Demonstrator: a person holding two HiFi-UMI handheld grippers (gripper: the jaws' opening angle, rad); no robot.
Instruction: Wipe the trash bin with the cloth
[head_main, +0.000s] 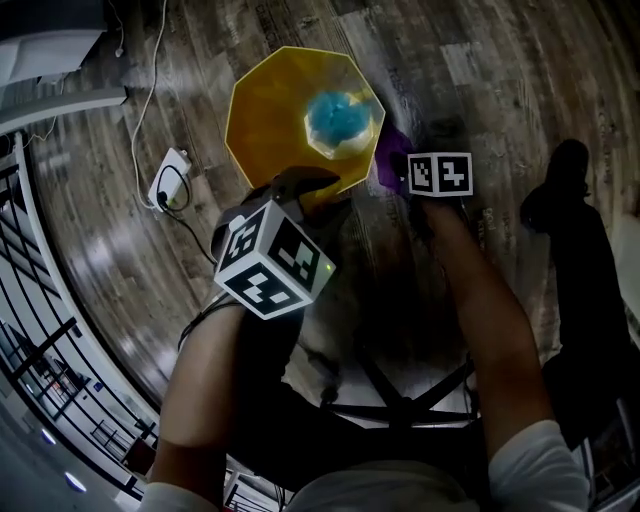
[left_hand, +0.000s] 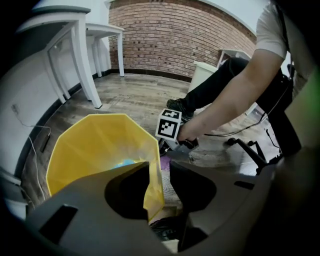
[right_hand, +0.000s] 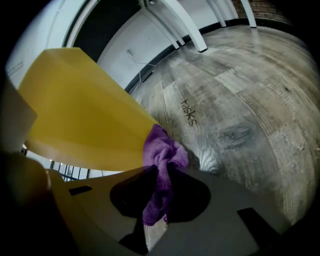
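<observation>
Fig.: L gripper (left_hand: 162, 172), jaws partly apart, straddles the near rim of the yellow faceted plastic trash bin (left_hand: 95, 145); the wall lies betw. them, not clamped. R gripper (right_hand: 162, 177) is closed on a purple fluffy cloth (right_hand: 162, 150), which bunches just ahead of its tips and touches the bin's outer wall. Inside the bin lies a blue crumpled item (head_main: 335, 115). Judged: outer-wall wipe at an early stage; other facets, rim and interior prob. left.

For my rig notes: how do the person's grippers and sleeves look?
The left gripper and right gripper each have two broad grey jaws with dark hollows and carry a white cube with black square markers. The person wears short white sleeves.
</observation>
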